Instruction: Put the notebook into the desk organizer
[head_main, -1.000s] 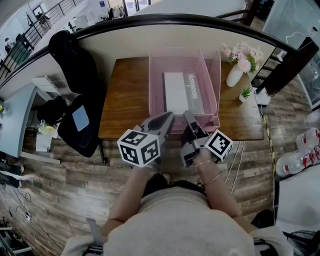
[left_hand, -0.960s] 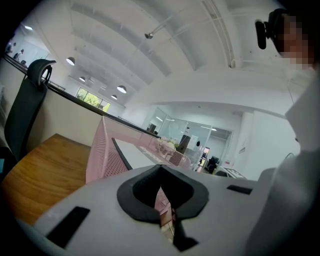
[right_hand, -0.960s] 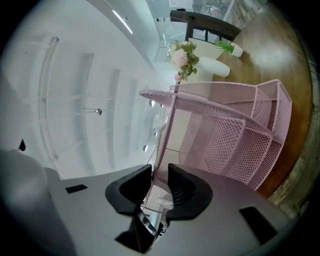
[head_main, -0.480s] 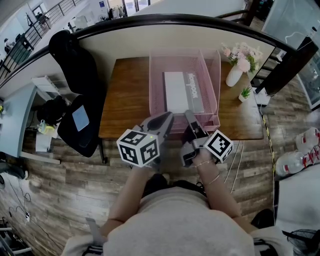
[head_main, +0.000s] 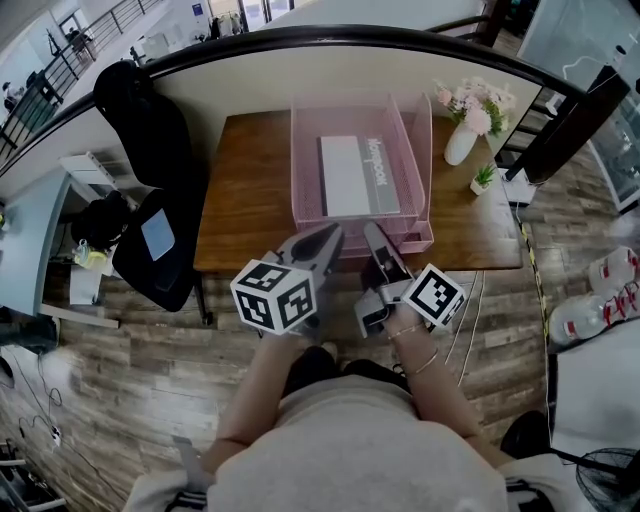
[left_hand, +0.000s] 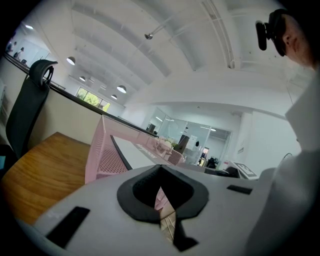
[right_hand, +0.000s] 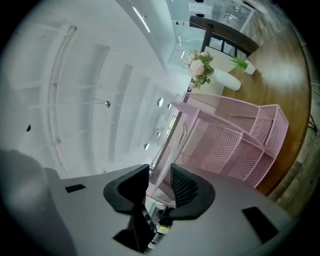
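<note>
Closest to the person, the left gripper (head_main: 334, 233) has its jaws pressed together on nothing, hovering at the near edge of the brown wooden desk (head_main: 250, 190). Just beside it at 3 o'clock, the right gripper (head_main: 371, 233) is released: its jaws have just been opening and stand apart, with nothing between them. Beyond both, at 12 o'clock, the pink wire-mesh desk organizer (head_main: 300, 165) sits on the desk, and the flat white-and-grey notebook (head_main: 357, 176) lies inside its top tray. A white vase of pink flowers (head_main: 464, 128) stands farther off at 1 o'clock.
</note>
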